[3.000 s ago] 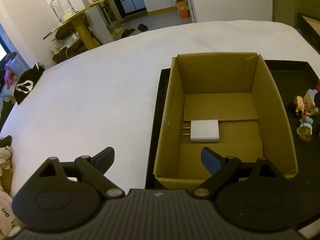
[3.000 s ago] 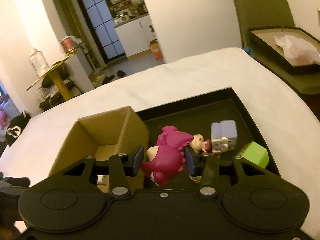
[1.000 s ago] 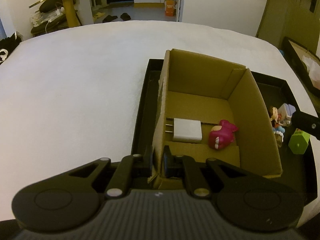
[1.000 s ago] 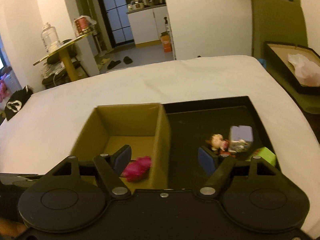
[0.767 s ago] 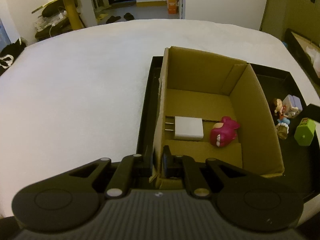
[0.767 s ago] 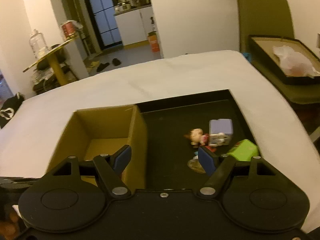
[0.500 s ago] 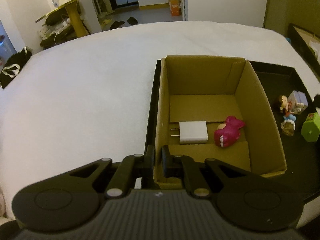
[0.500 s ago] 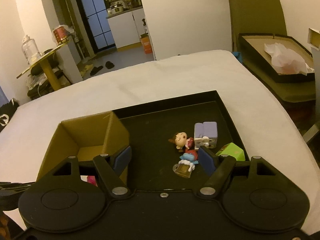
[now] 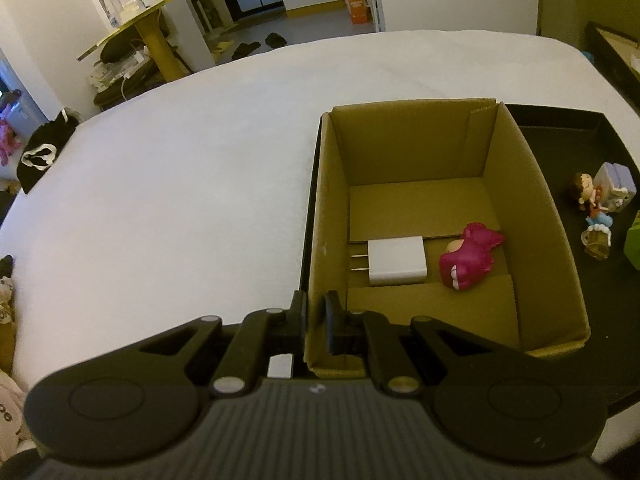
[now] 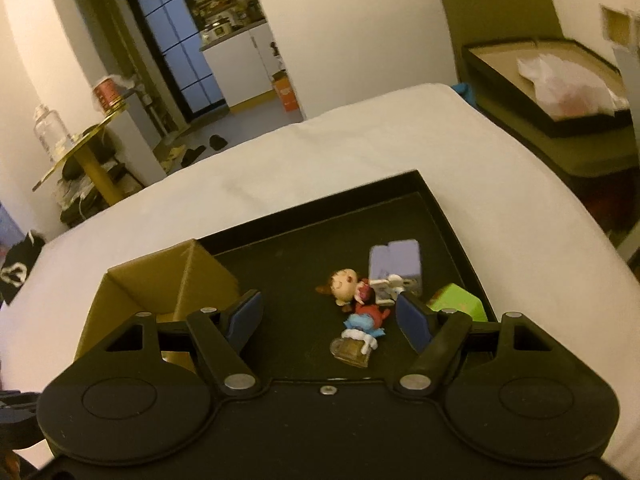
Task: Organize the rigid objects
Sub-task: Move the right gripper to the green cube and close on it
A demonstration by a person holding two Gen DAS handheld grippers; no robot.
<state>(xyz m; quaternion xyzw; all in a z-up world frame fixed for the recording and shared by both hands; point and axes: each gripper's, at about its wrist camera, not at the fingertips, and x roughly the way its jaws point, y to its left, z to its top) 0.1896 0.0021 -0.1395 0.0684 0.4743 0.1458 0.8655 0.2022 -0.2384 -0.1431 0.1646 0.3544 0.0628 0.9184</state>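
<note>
Left wrist view shows the open brown cardboard box point(image 9: 444, 236) already holding a white plug-in charger block point(image 9: 396, 261) and a magenta dinosaur toy point(image 9: 468, 256). The left claw point(image 9: 315, 316) is pinched on the box's near-left wall. Right of the box, on the black tray point(image 10: 436, 216), a small doll figurine point(image 10: 348, 286), a lilac block point(image 10: 396, 266), a blue-topped trinket point(image 10: 360, 338) and a green cube point(image 10: 460, 304) remain. The right claw point(image 10: 330, 316) hangs spread and empty above them. By my judgement roughly a third is done.

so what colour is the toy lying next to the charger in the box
Magenta pink toy, beside the white charger in the cardboard box; clearest in the left wrist view.
</note>
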